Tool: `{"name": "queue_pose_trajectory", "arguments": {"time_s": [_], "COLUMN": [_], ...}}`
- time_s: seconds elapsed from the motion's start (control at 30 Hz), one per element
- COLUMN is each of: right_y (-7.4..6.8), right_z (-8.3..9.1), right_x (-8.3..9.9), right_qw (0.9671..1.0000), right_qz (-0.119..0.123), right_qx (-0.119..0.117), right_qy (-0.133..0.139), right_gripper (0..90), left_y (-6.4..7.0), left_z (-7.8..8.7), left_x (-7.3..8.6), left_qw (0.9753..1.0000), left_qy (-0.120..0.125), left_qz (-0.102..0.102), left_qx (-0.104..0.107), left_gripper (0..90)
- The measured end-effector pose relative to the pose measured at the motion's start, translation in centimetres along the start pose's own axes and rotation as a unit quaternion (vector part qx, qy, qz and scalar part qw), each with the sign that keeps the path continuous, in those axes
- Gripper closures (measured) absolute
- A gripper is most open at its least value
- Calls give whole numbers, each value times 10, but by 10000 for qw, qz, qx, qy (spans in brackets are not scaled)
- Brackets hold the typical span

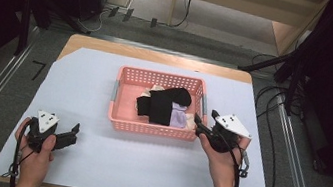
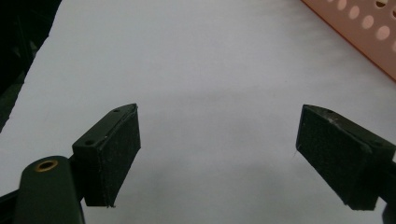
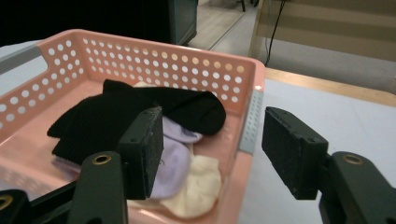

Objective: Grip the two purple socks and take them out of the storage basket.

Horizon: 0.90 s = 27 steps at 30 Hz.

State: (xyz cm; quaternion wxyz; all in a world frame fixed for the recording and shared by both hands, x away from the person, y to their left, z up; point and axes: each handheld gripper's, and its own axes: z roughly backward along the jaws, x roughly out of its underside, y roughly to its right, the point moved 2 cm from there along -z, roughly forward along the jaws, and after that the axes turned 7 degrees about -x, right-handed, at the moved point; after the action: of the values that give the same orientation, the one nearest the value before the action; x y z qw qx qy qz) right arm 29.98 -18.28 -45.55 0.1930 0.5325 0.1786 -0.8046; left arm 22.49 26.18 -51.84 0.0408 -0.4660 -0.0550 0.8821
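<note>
1. Socks lie in a pile inside a pink basket [image 1: 152,130] with lots of little holes in its walls. The basket sits in the middle of the counter [image 1: 91,172], which has a pale sheet over it.
2. On top is a black sock [image 1: 163,104], long and dark. Under it is a light purple sock [image 3: 175,156], and a cream sock [image 3: 198,186] lies at the near corner of the basket.
3. The basket has a grey handle [image 3: 251,122] on its short side. That wall stands between the right gripper [image 1: 204,125] and the socks.
4. Past the counter are a dark floor, some cables and a wooden shelf [image 1: 249,5].
5. The right gripper is at the right end of the basket, just by the rim. Its fingers [image 3: 142,149] are wide apart and hold nothing. In the right gripper view one finger is over the socks and the other is outside the basket wall.
6. The left gripper [image 1: 72,135] is low over the counter, well apart from the basket, down at the left. Its fingers [image 2: 112,154] are wide apart too, with only bare sheet between them.
</note>
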Motion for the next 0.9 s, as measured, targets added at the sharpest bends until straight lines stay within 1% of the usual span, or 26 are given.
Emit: {"name": "queue_pose_trajectory", "arguments": {"time_s": [0.03,0.07,0.17,0.27,0.3,0.33,0.4,0.43,0.47,0.53,0.57,0.6,0.63,0.67,0.7,0.73,0.77,0.83,0.9], "right_y": [-1,-3,-7,-11,-13,-13,-14,-14,-15,-15,-16,-16,-17,-17,-19,-19,-20,-22,-22], "right_z": [-4,-7,-18,-28,-35,-38,-40,-44,-50,-52,-55,-57,-63,-63,-67,-67,-72,-76,-77], "right_x": [-2,-4,-9,-12,-13,-13,-13,-13,-12,-11,-11,-11,-10,-10,-9,-9,-8,-7,-7], "right_qw": [10000,9999,9997,9990,9984,9981,9980,9976,9969,9966,9961,9954,9938,9938,9927,9927,9908,9900,9899], "right_qz": [31,63,166,371,457,489,474,485,470,491,514,492,509,509,517,517,560,574,556], "right_qx": [-19,-79,-149,-141,-148,-126,-147,-175,-189,-199,-199,-262,-351,-351,-371,-371,-366,-358,-354], "right_qy": [9,-20,-121,-226,-305,-344,-396,-471,-602,-629,-684,-775,-924,-924,-1024,-1024,-1174,-1239,-1255], "right_gripper": [411,417,427,425,423,425,432,440,451,460,477,494,511,511,519,519,525,541,542], "left_y": [0,0,0,0,0,0,0,0,0,0,0,0,0,0,0,0,0,0,0], "left_z": [0,0,0,-1,-1,-1,-1,-1,-1,-1,-1,-1,-1,-1,-1,-1,-1,-1,-1], "left_x": [0,0,0,0,0,0,0,0,0,0,0,0,0,0,0,0,0,0,0], "left_qw": [10000,10000,10000,10000,10000,10000,10000,10000,10000,10000,10000,10000,10000,10000,10000,10000,10000,10000,10000], "left_qy": [-1,-2,-8,-5,-5,-12,-11,-14,-13,-13,-14,-16,-17,-17,-17,-17,-17,-21,-20], "left_qz": [5,-2,-12,-15,-12,-12,-11,-10,-9,-4,-6,-2,-11,-11,-13,-13,-22,-32,-21], "left_qx": [2,3,8,10,12,14,16,18,33,34,38,39,41,41,43,43,41,42,40], "left_gripper": [147,147,147,147,147,147,147,147,147,147,147,147,147,147,147,147,147,147,147]}}
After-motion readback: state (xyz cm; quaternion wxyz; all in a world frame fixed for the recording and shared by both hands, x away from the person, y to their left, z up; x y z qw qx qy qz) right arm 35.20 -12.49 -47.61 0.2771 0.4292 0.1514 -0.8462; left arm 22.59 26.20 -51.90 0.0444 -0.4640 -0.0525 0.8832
